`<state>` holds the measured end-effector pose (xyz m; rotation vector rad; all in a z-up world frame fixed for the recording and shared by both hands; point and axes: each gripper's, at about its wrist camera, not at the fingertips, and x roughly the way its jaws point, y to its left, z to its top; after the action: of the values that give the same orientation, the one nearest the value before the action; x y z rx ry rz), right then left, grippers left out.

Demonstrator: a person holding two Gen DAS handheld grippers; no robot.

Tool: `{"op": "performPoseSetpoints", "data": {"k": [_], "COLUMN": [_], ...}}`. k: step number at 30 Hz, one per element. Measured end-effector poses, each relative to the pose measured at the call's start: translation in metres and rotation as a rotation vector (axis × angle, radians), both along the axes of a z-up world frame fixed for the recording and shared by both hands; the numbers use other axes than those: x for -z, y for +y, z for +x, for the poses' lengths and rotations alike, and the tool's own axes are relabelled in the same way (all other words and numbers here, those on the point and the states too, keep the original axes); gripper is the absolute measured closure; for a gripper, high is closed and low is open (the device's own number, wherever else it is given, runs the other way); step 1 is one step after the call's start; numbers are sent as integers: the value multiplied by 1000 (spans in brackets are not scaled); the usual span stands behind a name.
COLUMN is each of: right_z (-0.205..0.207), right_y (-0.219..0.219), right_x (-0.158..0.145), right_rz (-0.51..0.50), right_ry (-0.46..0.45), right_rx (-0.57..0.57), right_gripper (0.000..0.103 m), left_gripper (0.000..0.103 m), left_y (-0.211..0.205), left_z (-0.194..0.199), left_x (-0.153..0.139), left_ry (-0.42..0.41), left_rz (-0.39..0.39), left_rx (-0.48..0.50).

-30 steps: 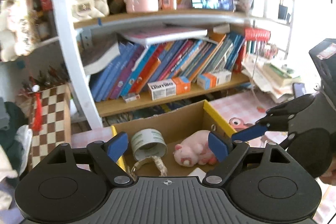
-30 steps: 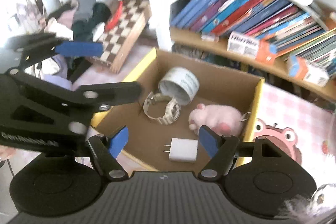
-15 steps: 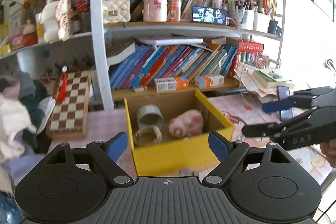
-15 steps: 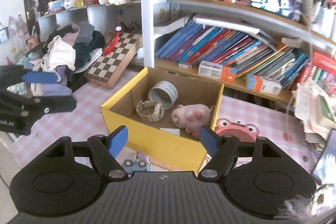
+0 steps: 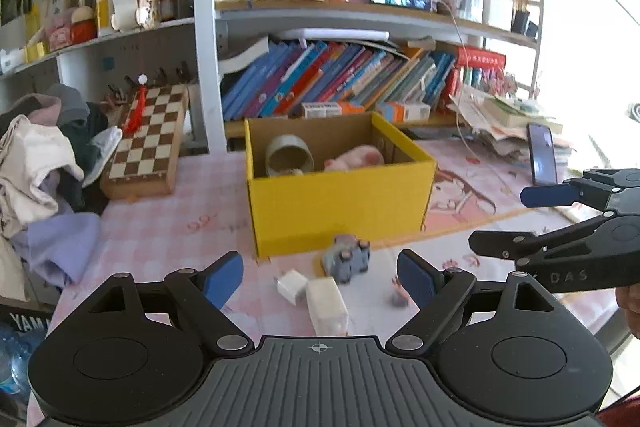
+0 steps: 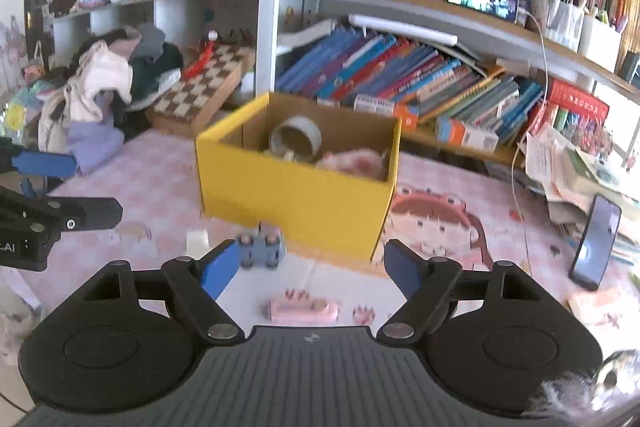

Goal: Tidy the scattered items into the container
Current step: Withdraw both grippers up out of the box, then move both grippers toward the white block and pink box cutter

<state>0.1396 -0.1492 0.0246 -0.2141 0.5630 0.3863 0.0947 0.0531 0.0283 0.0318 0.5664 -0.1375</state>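
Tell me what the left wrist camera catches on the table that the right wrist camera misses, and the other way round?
Only the left wrist view shows the white charger plug and the white block beside it, lying in front of the yellow box.

Only the right wrist view shows the pink comb-like piece on the tablecloth and the pink item near the phone.

Both show the box holding the tape roll and pink plush pig, the blue toy car, and the chessboard.

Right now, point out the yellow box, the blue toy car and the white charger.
yellow box [image 5: 340, 203], left wrist view, front wall.
blue toy car [image 5: 347, 259], left wrist view, its body.
white charger [image 5: 292, 285], left wrist view, top face.
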Motion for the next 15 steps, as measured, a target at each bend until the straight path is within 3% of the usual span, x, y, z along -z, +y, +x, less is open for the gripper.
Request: {"op": "performPoseSetpoints", "data": {"k": [15], "right_z": [-25], "right_y": [0], "right_x": [65], "right_rz": [-64], "right_ry": [121], "right_rx": [59], "right_gripper": [24], "left_gripper": [17], "left_y": [-19], "left_z": [-11], "left_x": [56], "left_ry": [119], "left_rz": [38], "left_rx": [-1]}}
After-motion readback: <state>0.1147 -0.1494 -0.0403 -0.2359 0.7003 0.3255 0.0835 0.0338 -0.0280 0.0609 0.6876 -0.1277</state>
